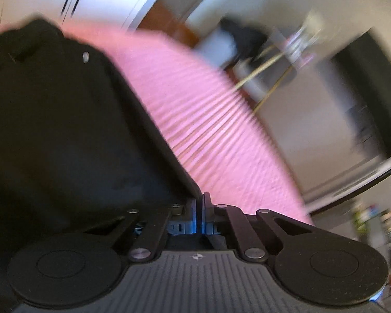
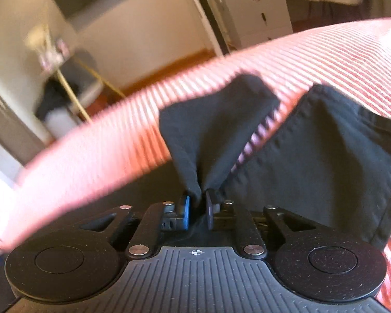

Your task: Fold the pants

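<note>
Black pants lie on a pink striped bed cover. In the left wrist view they fill the left half, and their straight edge runs down into my left gripper, whose jaws are pressed together on that edge. In the right wrist view my right gripper is shut on a bunched corner of the pants, which rises in a peak from the pads. A flat part of the pants with a stitched hem lies to the right of it.
The bed's far edge curves across both views. Beyond it are a wooden floor, a small table with gold legs, a grey cabinet and pale walls. The left wrist view is blurred.
</note>
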The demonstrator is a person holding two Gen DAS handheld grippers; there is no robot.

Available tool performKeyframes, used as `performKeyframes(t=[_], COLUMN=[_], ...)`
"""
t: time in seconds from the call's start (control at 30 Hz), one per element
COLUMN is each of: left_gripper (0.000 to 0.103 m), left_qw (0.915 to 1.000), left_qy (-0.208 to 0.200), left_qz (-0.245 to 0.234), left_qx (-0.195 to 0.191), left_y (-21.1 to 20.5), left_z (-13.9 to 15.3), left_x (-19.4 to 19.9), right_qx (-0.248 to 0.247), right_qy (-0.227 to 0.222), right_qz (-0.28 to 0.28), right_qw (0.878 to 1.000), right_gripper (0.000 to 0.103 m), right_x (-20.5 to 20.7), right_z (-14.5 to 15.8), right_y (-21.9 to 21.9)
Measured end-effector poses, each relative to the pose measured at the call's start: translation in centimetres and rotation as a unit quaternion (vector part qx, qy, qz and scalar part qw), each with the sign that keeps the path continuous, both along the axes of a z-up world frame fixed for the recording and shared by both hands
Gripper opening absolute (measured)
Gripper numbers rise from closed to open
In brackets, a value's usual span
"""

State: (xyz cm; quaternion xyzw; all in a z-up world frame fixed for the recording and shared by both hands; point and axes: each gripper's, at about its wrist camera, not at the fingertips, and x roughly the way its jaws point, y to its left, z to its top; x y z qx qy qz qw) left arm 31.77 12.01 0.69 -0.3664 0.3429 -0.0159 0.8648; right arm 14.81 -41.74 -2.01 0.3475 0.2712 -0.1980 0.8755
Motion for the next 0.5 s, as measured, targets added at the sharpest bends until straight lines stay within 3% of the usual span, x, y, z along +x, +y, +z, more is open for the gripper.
performKeyframes(t=[0.1, 0.17, 0.23, 0.27, 0.33, 0.4, 0.43, 0.5], left_gripper=[0.003, 0.003, 0.004, 0.004, 0.007, 0.008, 0.01, 0.028], left_qw=[0.9969, 0.9945, 0.9951, 0.9958, 0.9959, 0.9919, 0.9909, 0.9883], left_qy=[-0.077, -0.099, -0.071, -0.047, 0.019, 0.089, 0.097, 0.098], left_qz=[0.013, 0.033, 0.068, 0.078, 0.086, 0.086, 0.092, 0.117], left_qx=[0.006, -0.001, 0.008, 0.014, 0.019, 0.027, 0.016, -0.003], left_y=[-0.4, -0.8, -0.9, -0.8, -0.1, 0.7, 1.3, 2.3], left_z=[3.3, 3.5, 1.8, 0.8, -2.3, -4.2, -4.7, -4.5], left_x=[-8.7, -15.6, -21.0, -22.7, -25.1, -25.6, -25.8, -25.9], right_qx=[0.001, -0.023, -0.056, -0.06, -0.009, 0.032, 0.038, 0.058], right_qy=[-0.069, -0.093, -0.081, -0.054, 0.003, 0.015, 0.014, 0.008], right_qz=[-0.005, -0.03, -0.065, -0.078, -0.085, -0.082, -0.083, -0.085], right_qw=[0.998, 0.995, 0.993, 0.994, 0.996, 0.996, 0.996, 0.995], right_gripper=[0.015, 0.007, 0.007, 0.007, 0.007, 0.011, 0.012, 0.013], right_x=[-3.4, -6.9, -10.1, -11.0, -12.1, -13.0, -13.3, -13.8], right_z=[2.6, 3.2, 2.4, 1.4, -1.4, -3.3, -3.7, -4.3], right_y=[-1.9, -2.8, -3.8, -4.7, -6.7, -7.2, -7.2, -7.6])
